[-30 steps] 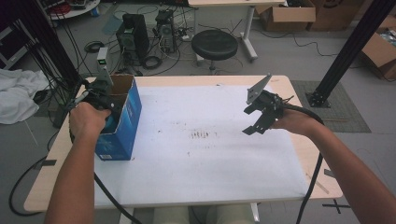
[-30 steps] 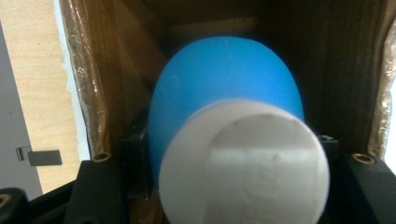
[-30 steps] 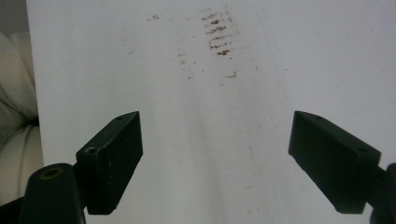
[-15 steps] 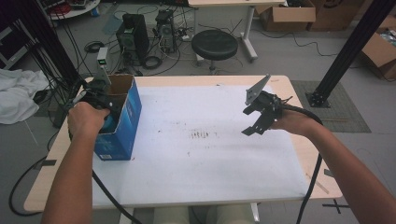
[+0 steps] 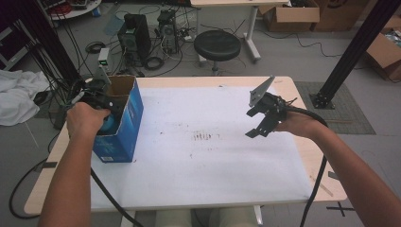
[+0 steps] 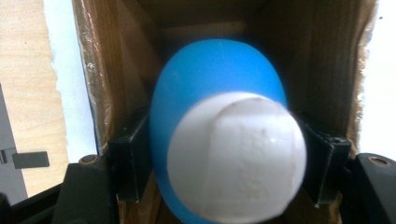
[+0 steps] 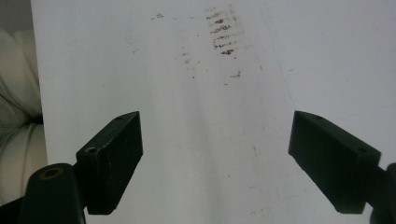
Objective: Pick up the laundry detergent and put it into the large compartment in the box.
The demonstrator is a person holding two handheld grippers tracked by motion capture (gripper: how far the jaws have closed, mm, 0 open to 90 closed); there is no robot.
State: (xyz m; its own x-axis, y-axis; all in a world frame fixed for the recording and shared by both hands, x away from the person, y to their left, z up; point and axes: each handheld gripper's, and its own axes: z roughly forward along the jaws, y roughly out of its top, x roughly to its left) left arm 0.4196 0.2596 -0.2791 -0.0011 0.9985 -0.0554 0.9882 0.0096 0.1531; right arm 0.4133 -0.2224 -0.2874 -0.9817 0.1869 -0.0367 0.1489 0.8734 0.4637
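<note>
Left hand-held gripper (image 6: 224,186): closed on a blue ball with a white end (image 6: 219,135), held inside the open cardboard box (image 6: 107,70).
Box (image 5: 124,124): blue outside, brown inside, standing at the left edge of the tabletop (image 5: 203,165).
Right hand-held gripper (image 5: 259,119): jaws wide apart, nothing between them, hanging over the white tabletop, far from the box.
Marks (image 7: 219,32): dark smudges on the white top.

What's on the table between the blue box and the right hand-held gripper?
Nothing stands there. In the high view, the stretch from the blue box to the right hand-held gripper is bare white tabletop, with only a patch of brown smudges.
</note>
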